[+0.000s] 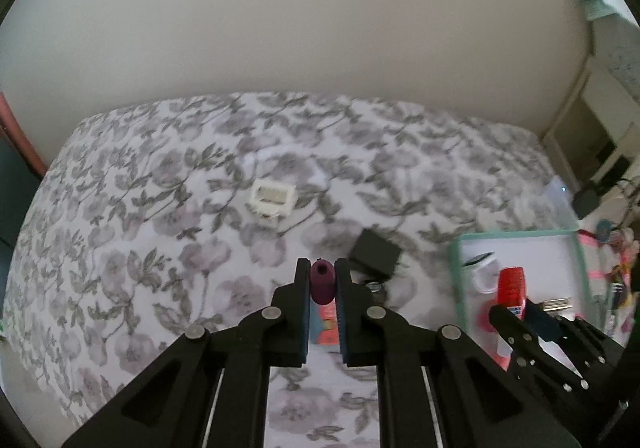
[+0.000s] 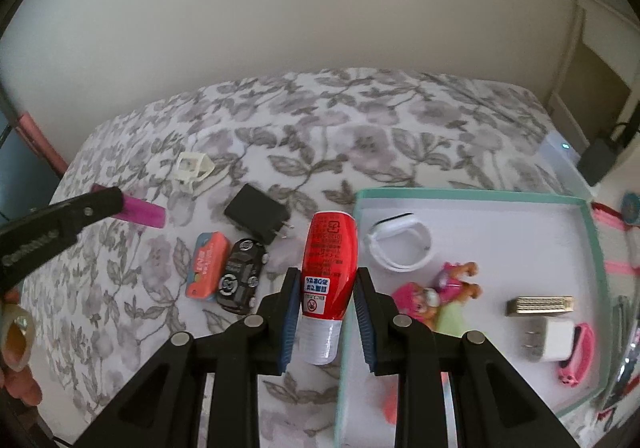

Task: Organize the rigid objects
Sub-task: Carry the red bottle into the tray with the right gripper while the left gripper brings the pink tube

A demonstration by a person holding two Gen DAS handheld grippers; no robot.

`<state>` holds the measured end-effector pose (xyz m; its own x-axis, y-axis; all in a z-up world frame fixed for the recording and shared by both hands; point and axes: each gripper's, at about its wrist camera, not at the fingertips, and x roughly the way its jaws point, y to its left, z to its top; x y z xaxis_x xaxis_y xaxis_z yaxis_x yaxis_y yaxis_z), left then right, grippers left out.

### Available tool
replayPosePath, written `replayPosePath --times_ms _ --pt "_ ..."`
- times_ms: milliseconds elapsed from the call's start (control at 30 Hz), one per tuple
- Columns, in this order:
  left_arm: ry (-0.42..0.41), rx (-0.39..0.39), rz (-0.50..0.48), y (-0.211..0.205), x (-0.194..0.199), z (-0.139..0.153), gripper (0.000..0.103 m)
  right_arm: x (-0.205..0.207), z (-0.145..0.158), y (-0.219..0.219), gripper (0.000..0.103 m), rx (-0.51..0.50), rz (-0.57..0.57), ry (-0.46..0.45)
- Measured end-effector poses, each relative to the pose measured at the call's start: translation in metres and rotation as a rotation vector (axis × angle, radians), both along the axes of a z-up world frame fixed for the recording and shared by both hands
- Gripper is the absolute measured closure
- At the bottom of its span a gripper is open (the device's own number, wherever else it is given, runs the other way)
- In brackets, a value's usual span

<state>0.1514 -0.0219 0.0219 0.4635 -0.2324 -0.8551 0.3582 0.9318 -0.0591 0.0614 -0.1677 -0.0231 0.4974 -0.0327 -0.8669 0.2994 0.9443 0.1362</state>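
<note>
The left gripper has its jaws clenched on a purple tube, held above the flowered bed. Its own view shows the tube end-on, as a short dark stub; the right wrist view shows it from the side as a longer magenta tube jutting from that gripper's tip at far left.

The right gripper grasps a red bottle with a white cap end, held over the left edge of a teal-rimmed tray. In the left view the bottle is blurred and partly behind the right gripper's fingers.

Only the right view shows the tray's contents clearly: a white band, a pink dog toy, a metal block, a white plug and a pink band.

On the bed left of the tray lie a black adapter, a black toy car touching an orange case, and farther off a white frame. In the left view the jaws hide most of the case, and the car cannot be made out.
</note>
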Motion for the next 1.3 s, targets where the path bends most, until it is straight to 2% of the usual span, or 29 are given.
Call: replayPosePath --times_ms 233,567,767,867,1033,1300 --pt "-0.034 -0.026 -0.090 -0.031 -0.021 0.018 0.092 -0.024 0.010 -0.046 0.075 0.008 -0.133 0.008" --pt "-0.036 -0.018 -0.310 -0.105 -0.069 0.022 0.092 -0.066 0.002 -0.113 0.075 0.017 -0.312 0.066" --pt "-0.009 -0.025 -0.470 -0.149 -0.104 0.016 0.092 -0.087 -0.003 -0.141 0.075 0.033 -0.391 0.081" --pt "0.030 -0.024 -0.532 -0.166 -0.118 0.006 0.091 -0.094 -0.004 -0.148 0.074 0.023 -0.411 0.090" --pt "0.091 -0.002 -0.558 -0.181 -0.125 -0.015 0.091 -0.097 -0.009 -0.154 0.074 0.033 -0.419 0.102" --pt "0.164 -0.008 -0.508 -0.180 -0.115 -0.036 0.091 -0.095 -0.026 -0.155 0.074 0.066 -0.403 0.147"
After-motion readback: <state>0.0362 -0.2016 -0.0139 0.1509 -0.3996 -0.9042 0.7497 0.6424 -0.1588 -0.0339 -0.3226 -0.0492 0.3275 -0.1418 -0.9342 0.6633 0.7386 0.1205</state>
